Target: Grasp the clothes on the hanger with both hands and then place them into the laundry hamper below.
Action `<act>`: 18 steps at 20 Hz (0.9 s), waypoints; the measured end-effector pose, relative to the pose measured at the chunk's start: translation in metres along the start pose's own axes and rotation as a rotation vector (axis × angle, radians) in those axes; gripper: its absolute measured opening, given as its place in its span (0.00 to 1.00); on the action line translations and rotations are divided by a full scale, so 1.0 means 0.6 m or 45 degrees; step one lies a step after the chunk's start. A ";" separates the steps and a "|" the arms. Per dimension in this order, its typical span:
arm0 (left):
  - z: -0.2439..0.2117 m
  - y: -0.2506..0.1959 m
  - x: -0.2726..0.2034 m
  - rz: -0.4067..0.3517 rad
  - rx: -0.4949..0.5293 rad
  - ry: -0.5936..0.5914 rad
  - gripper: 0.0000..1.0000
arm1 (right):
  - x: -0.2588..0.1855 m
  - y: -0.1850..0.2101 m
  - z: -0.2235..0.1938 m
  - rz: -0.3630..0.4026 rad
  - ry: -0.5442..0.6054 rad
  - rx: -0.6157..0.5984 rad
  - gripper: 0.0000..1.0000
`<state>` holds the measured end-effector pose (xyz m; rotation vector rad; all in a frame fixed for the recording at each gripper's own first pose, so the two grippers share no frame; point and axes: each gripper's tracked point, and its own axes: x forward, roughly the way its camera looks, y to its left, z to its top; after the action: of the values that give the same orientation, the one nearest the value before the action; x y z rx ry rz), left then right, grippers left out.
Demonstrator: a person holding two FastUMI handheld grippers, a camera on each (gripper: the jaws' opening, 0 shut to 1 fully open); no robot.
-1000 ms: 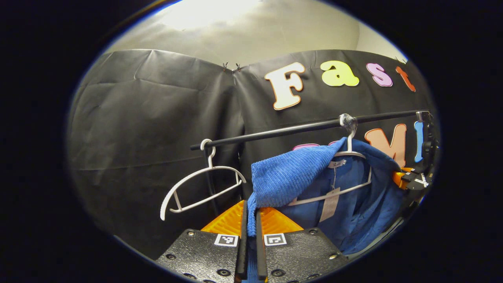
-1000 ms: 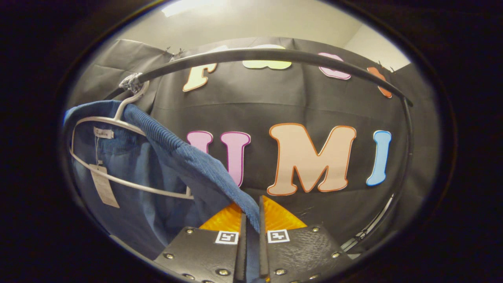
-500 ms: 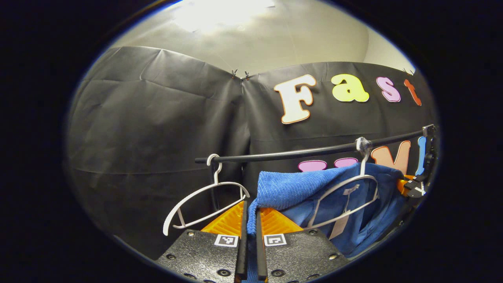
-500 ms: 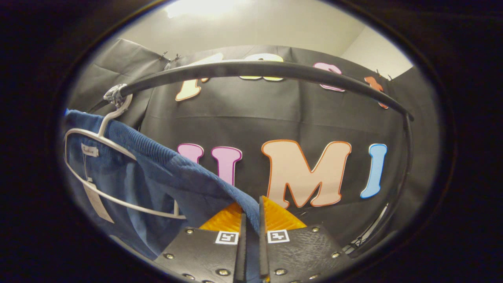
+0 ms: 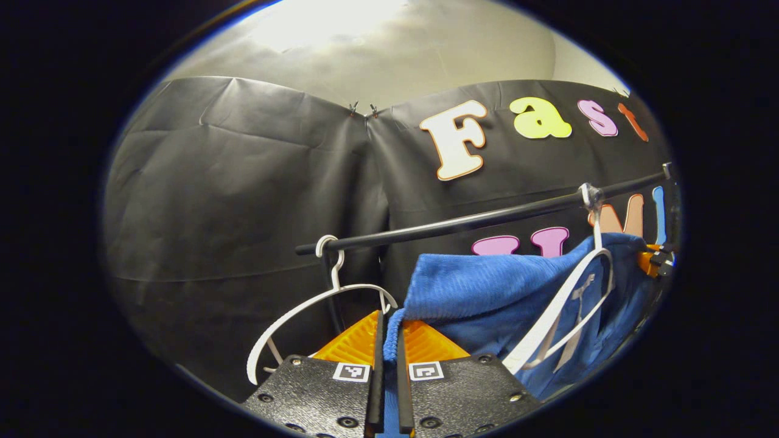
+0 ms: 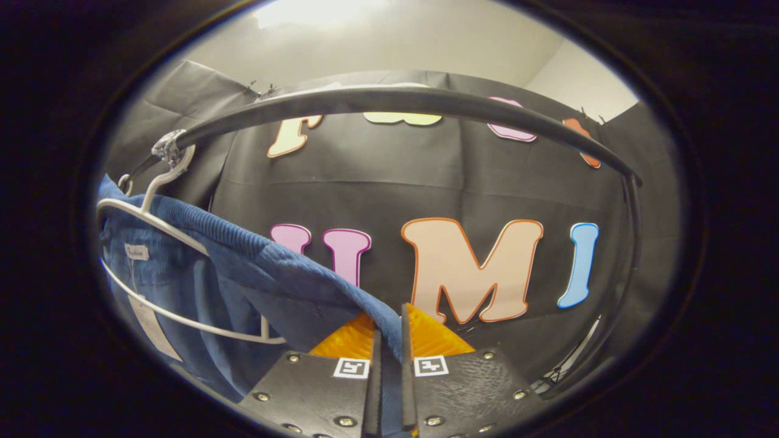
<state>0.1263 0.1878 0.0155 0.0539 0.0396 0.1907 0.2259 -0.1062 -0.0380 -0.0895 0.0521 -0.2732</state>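
Blue corduroy garment (image 5: 487,292) hangs on a white hanger (image 5: 563,310) from the black rail (image 5: 462,222), with one edge drawn down into each gripper. In the left gripper view, the left gripper (image 5: 387,365) has its fingers nearly closed, and a fold of the blue cloth runs down between them; the bulk of the garment sits ahead and to the right of those fingers. In the right gripper view, the right gripper (image 6: 387,371) is likewise narrowed onto a strip of the same cloth, and the garment rises ahead and to the left of its fingers toward the hanger.

Risk assessment: the garment is not yet clear of the hanger. The cloth passes over the hanger's shoulders, so a straight downward pull is likely to drag the hanger along, tilt it, or unhook it from the rail. Each grip holds only a thin edge; uneven pull between the two sides could let the cloth slip out of one pair of fingers.

Surroundings: an empty white hanger (image 5: 316,310) hangs on the same rail, just ahead and left of the left fingers, close enough to snag the cloth. The rail arches above the right fingers and limits upward travel. A paper tag (image 6: 149,316) dangles inside the garment.
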 end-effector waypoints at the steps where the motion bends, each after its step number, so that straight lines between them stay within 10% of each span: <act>1: -0.012 -0.001 0.004 -0.007 -0.012 0.024 0.08 | 0.002 0.000 -0.003 -0.001 0.008 0.000 0.13; 18: -0.100 -0.038 -0.034 -0.132 -0.198 0.103 0.10 | 0.061 0.000 -0.033 -0.025 0.060 0.045 0.12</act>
<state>0.1077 0.1643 -0.0451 -0.1107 0.1075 0.0920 0.2601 -0.1176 -0.0590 -0.0487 0.0931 -0.2954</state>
